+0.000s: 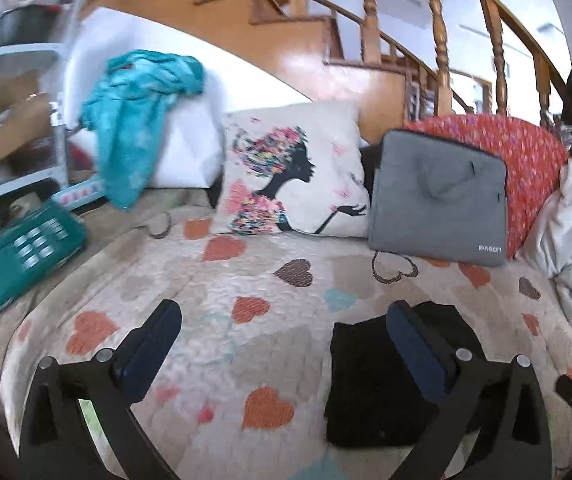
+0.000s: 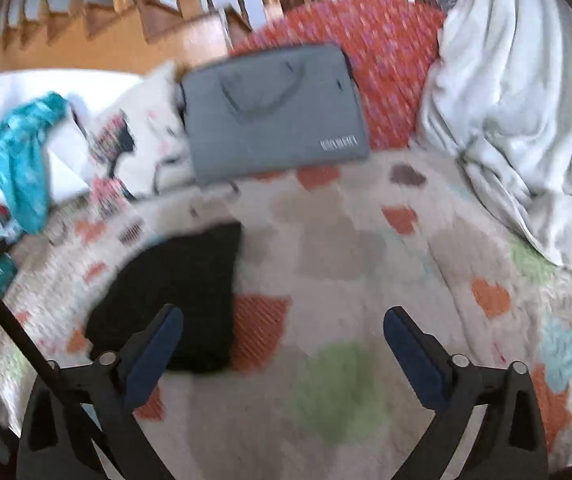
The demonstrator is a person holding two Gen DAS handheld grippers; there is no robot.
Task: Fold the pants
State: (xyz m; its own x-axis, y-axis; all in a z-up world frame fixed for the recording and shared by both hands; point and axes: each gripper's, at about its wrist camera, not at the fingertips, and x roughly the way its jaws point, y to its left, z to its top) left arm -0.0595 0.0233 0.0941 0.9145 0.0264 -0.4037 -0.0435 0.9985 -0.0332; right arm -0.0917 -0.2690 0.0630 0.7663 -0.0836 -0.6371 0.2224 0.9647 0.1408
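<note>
Black pants [image 1: 370, 376]: folded into a compact rectangle, lying flat on the bed quilt. In the left wrist view they sit low and right of centre, partly behind the right-hand finger of the left claw. In the right wrist view they lie left of centre, the left-hand finger of the right claw overlapping their lower edge.

Left claw [image 1: 283, 320]: jaws spread wide, nothing between the blue pads, raised above the quilt. No contact with the pants is visible.

Right claw [image 2: 283, 326]: jaws spread wide, empty, over bare quilt just to the right of the pants. Its view is motion-blurred.

Quilt [image 1: 213, 280]: pale, printed with orange, brown, blue and green hearts; covers the bed surface.

Printed cushion [image 1: 290, 168]: cream, with a silhouette figure and coloured flowers; propped upright at the back of the bed.

Grey laptop bag [image 1: 438, 196]: leans just right of the cushion, against a red patterned pillow [image 1: 526, 156].

Teal cloth [image 1: 137, 112]: crumpled, draped over a white pillow [image 1: 189, 148] at the back left.

Green box [image 1: 17, 256]: at the left edge of the bed, label too blurred to read.

White sheet [image 2: 518, 104]: bunched in a heap at the right side.

Wooden staircase [image 1: 366, 20]: with turned balusters, behind the bed.
</note>
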